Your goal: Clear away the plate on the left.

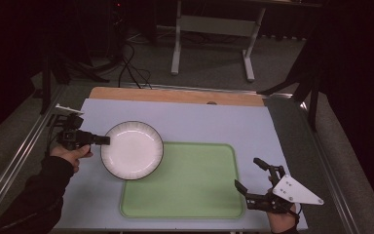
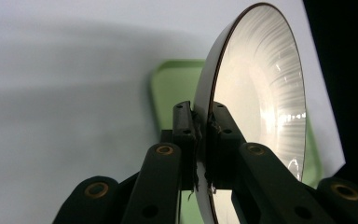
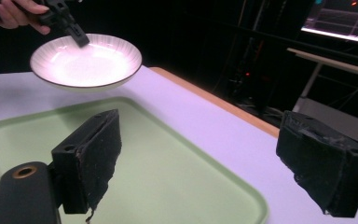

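Left gripper (image 1: 106, 140): jaws clamped tight on near-left rim of white ribbed plate (image 1: 132, 149), plate lifted clear of lilac mat (image 1: 185, 124), hanging over upper-left corner of green tray (image 1: 195, 185). Progress, judged: pick-up done, carry under way, set-down on tray outstanding. Right gripper (image 1: 248, 176): jaws spread wide, nothing between pads, parked at tray's right edge, well apart from plate.
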The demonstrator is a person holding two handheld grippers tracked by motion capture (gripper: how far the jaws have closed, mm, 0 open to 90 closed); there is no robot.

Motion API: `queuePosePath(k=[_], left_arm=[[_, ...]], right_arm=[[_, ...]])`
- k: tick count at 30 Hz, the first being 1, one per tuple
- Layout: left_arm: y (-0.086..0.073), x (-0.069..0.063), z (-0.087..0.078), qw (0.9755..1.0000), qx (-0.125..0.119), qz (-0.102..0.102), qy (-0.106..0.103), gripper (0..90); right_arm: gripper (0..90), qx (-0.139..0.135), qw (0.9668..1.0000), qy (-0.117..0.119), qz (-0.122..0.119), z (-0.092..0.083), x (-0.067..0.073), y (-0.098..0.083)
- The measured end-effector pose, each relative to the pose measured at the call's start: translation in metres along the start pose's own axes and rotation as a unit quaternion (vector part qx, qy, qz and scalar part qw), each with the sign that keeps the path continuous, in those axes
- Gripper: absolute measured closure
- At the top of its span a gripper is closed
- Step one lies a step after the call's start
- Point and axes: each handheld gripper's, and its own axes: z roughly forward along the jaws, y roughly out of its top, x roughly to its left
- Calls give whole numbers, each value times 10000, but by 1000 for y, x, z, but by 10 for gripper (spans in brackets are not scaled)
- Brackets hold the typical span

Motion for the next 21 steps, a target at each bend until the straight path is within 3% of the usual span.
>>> queuePosePath(k=[13,21], left_arm=[[5,-50,30,9979,252,513,-294,843],[7,-73,46,9965,362,619,-439,843]], right_arm=[[137,-69,10000,-44,16,-3,-2,1],[135,-171,9998,-41,13,-6,-2,2]])
